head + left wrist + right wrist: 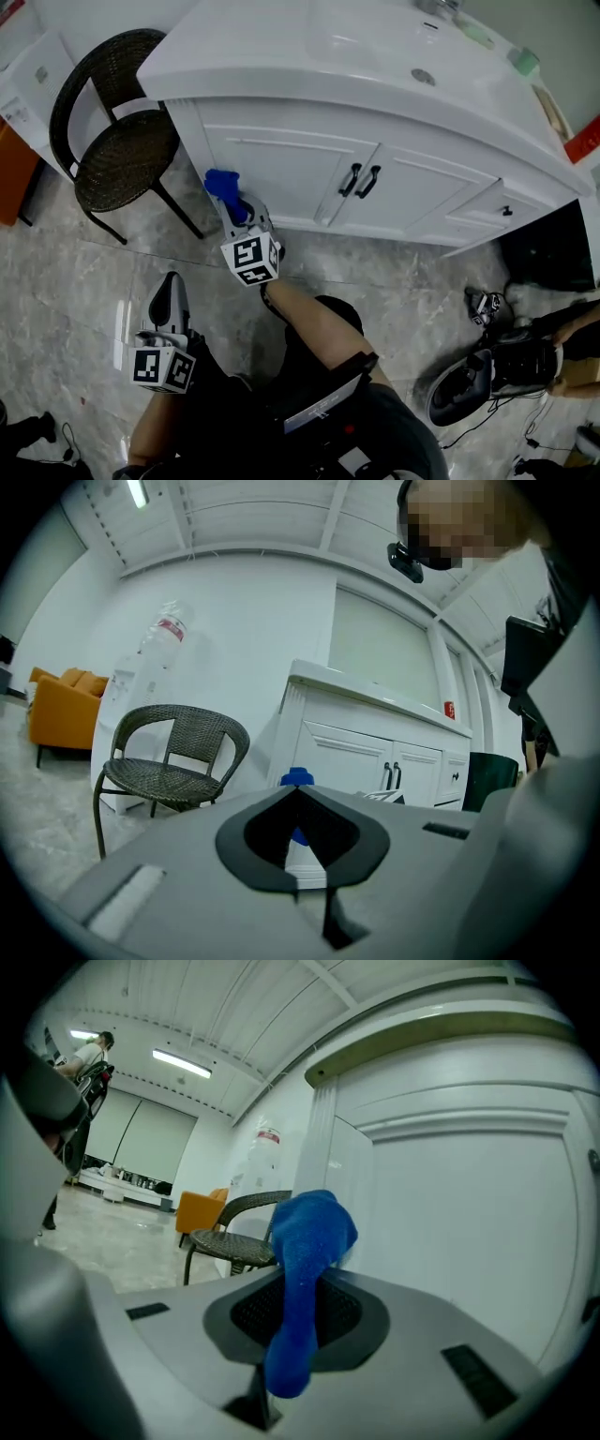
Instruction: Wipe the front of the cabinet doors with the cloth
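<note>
White cabinet (291,169); right gripper (302,1281) pinches blue cloth (314,1227), clamp clear only in its own view; left gripper (298,791) pressed together.

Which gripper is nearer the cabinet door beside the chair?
Right. The right gripper, holding the blue cloth, is at that cabinet door's lower corner; the left gripper hangs back over the floor.

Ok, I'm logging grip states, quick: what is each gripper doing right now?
Left gripper: shut, nothing between its jaws.
Right gripper: shut on the blue cloth.
</note>
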`<action>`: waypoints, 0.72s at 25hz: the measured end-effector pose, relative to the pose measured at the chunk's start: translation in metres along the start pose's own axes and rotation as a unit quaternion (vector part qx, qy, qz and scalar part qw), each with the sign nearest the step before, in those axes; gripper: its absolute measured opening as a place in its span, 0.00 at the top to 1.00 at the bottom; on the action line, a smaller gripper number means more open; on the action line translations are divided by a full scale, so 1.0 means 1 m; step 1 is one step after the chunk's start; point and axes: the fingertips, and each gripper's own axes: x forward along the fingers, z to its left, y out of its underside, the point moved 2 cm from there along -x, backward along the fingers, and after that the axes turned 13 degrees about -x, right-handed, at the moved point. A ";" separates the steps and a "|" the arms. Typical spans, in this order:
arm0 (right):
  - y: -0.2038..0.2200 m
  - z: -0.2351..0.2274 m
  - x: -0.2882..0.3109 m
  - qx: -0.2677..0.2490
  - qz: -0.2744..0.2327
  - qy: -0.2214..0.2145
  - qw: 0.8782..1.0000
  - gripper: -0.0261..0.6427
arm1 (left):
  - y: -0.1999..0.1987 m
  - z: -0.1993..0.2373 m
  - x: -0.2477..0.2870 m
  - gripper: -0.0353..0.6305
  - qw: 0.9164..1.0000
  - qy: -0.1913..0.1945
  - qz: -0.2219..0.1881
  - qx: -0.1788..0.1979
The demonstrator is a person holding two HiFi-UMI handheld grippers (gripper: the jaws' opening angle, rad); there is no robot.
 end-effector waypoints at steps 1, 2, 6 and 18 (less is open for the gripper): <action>0.005 -0.006 -0.002 0.004 0.007 0.009 1.000 0.88 | 0.002 0.001 -0.001 0.94 1.000 -0.003 0.001 -0.002; 0.011 -0.013 -0.006 0.009 0.014 0.019 1.000 0.88 | 0.004 0.002 0.000 0.94 1.000 -0.003 0.003 -0.006; 0.034 -0.052 -0.032 0.026 0.039 0.070 0.996 0.88 | 0.015 -0.005 0.015 0.94 1.000 0.017 0.016 -0.018; 0.113 -0.154 -0.150 0.077 0.137 0.230 0.960 0.88 | 0.037 -0.070 0.054 0.94 0.992 0.116 0.046 -0.017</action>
